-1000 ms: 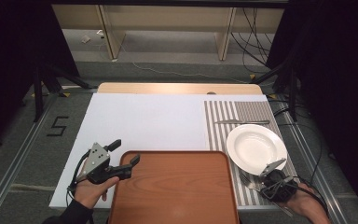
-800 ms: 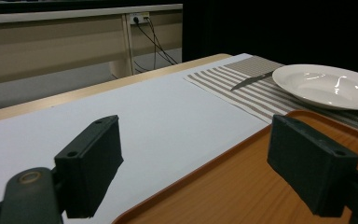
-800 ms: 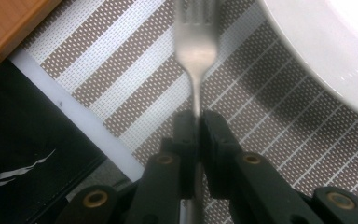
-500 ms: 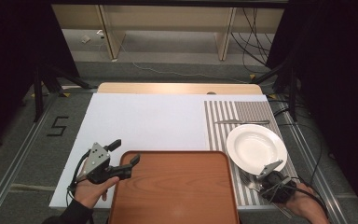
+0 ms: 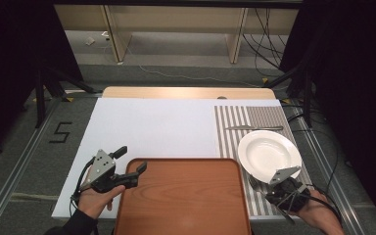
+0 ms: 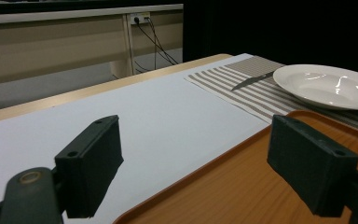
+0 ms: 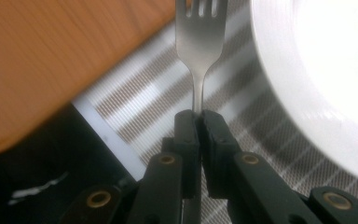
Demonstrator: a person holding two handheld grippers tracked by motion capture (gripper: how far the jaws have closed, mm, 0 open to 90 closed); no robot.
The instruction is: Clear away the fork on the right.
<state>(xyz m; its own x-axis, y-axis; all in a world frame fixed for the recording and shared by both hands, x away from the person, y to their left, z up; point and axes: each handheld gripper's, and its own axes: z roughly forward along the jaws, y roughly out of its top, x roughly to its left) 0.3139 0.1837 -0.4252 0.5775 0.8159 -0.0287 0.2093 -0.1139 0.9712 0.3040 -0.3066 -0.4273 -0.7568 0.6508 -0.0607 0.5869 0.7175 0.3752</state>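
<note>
The right gripper (image 7: 199, 116) has its 2 jaws squeezed tight on the fork (image 7: 200, 42). The fork lies just beside the plate (image 7: 317, 70), on the tray (image 7: 51, 56) side, pointing straight away from the gripper. The left gripper (image 6: 200, 168) is wide open, holding nothing, over the tray's corner.
</note>
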